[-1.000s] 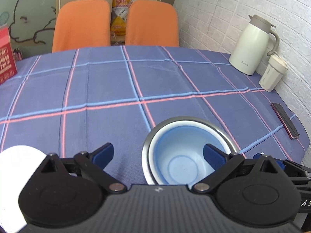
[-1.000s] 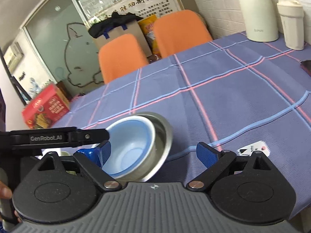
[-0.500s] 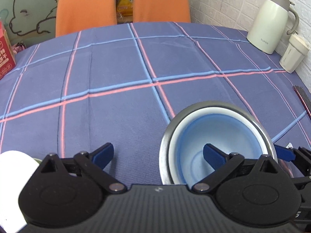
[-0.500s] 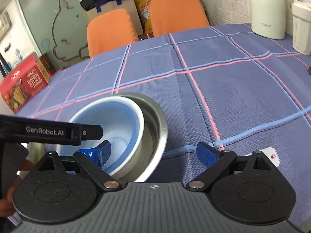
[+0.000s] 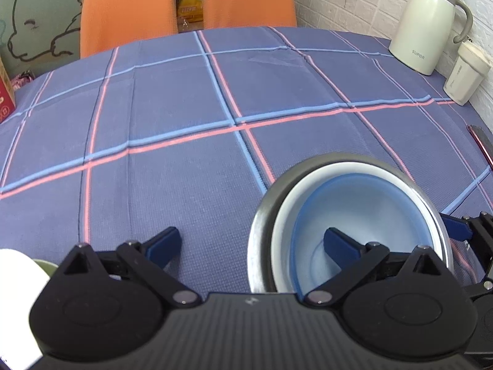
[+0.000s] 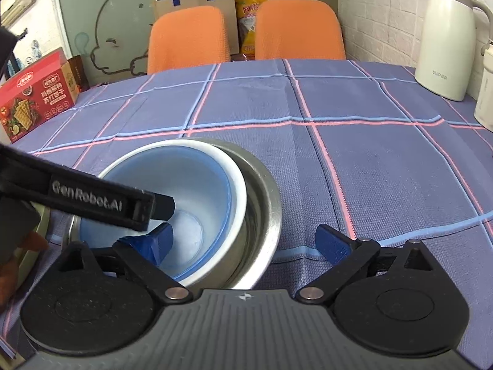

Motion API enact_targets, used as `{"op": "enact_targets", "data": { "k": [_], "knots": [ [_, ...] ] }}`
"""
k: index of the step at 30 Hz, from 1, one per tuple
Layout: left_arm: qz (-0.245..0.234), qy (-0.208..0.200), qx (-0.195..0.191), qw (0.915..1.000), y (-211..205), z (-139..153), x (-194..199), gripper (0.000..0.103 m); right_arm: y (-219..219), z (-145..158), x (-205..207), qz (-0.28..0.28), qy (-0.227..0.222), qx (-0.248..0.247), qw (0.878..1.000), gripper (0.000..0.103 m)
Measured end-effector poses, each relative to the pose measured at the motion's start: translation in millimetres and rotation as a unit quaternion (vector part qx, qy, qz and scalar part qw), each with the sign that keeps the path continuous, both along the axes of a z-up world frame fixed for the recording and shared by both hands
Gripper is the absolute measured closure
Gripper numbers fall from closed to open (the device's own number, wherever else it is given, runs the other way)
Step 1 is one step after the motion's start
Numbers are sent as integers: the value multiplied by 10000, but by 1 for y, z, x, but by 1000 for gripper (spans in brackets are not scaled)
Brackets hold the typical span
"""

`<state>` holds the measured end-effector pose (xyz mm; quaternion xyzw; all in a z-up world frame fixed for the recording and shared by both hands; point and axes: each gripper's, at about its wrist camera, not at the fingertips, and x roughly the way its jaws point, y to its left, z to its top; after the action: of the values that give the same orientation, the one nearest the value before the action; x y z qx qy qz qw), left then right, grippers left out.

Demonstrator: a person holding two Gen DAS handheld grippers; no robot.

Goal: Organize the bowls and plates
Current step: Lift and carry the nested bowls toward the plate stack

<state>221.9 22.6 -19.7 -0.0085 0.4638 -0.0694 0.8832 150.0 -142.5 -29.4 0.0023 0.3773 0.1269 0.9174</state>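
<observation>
Bowls sit nested near your edge of the worktop (image 5: 191, 166): a blue bowl (image 5: 369, 212) inside a white bowl (image 5: 285, 228), both inside a steel bowl (image 5: 262, 215), and the inner two lean to one side, not seated flat. The relation that matters is which finger is already over the rim. Your left gripper (image 5: 251, 242) is spread wide, its right finger (image 5: 340, 242) dipping into the blue bowl while the left finger (image 5: 163, 245) hangs over bare checked cloth, so the near-left wall of the stack lies between them. Your right gripper (image 6: 245, 242) is spread just as wide and holds nothing, with its left finger (image 6: 157, 242) inside the blue bowl (image 6: 197, 191) and its right finger (image 6: 332, 245) out over the cloth, so it straddles the opposite wall of the white bowl (image 6: 240, 185) and steel bowl (image 6: 271, 203). Both grippers are about equally near; I cannot tell whether either inner finger touches the plastic. The stack is round, so it has no long axis to line up with; only the wall you pinch counts. A pale plate or dish (image 5: 18, 280) shows at the far left, just beside your left gripper, too cut off to name surely. A kettle (image 5: 431, 21) and a cup (image 5: 465, 74) stand well apart by the wall.
</observation>
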Motion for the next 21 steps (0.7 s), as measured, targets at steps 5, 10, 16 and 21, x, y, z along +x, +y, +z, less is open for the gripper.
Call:
{"op": "enact_targets", "data": {
  "k": [5, 10, 16, 21],
  "knots": [
    [-48, -21, 44, 10000, -1, -1, 1, 3, 7, 1, -3, -59, 14, 61, 10000, 16],
    [-38, -60, 59, 10000, -2, -1, 2, 3, 9, 0, -1, -72, 2, 31, 10000, 16],
    [-40, -168, 41, 9998, -1, -2, -3, 3, 8, 1, -3, -147, -42, 104, 9998, 18],
    [-53, -222, 6, 9997, -1, -2, -5, 3, 6, 0, -10, -174, -123, 207, 9996, 21]
  ]
}}
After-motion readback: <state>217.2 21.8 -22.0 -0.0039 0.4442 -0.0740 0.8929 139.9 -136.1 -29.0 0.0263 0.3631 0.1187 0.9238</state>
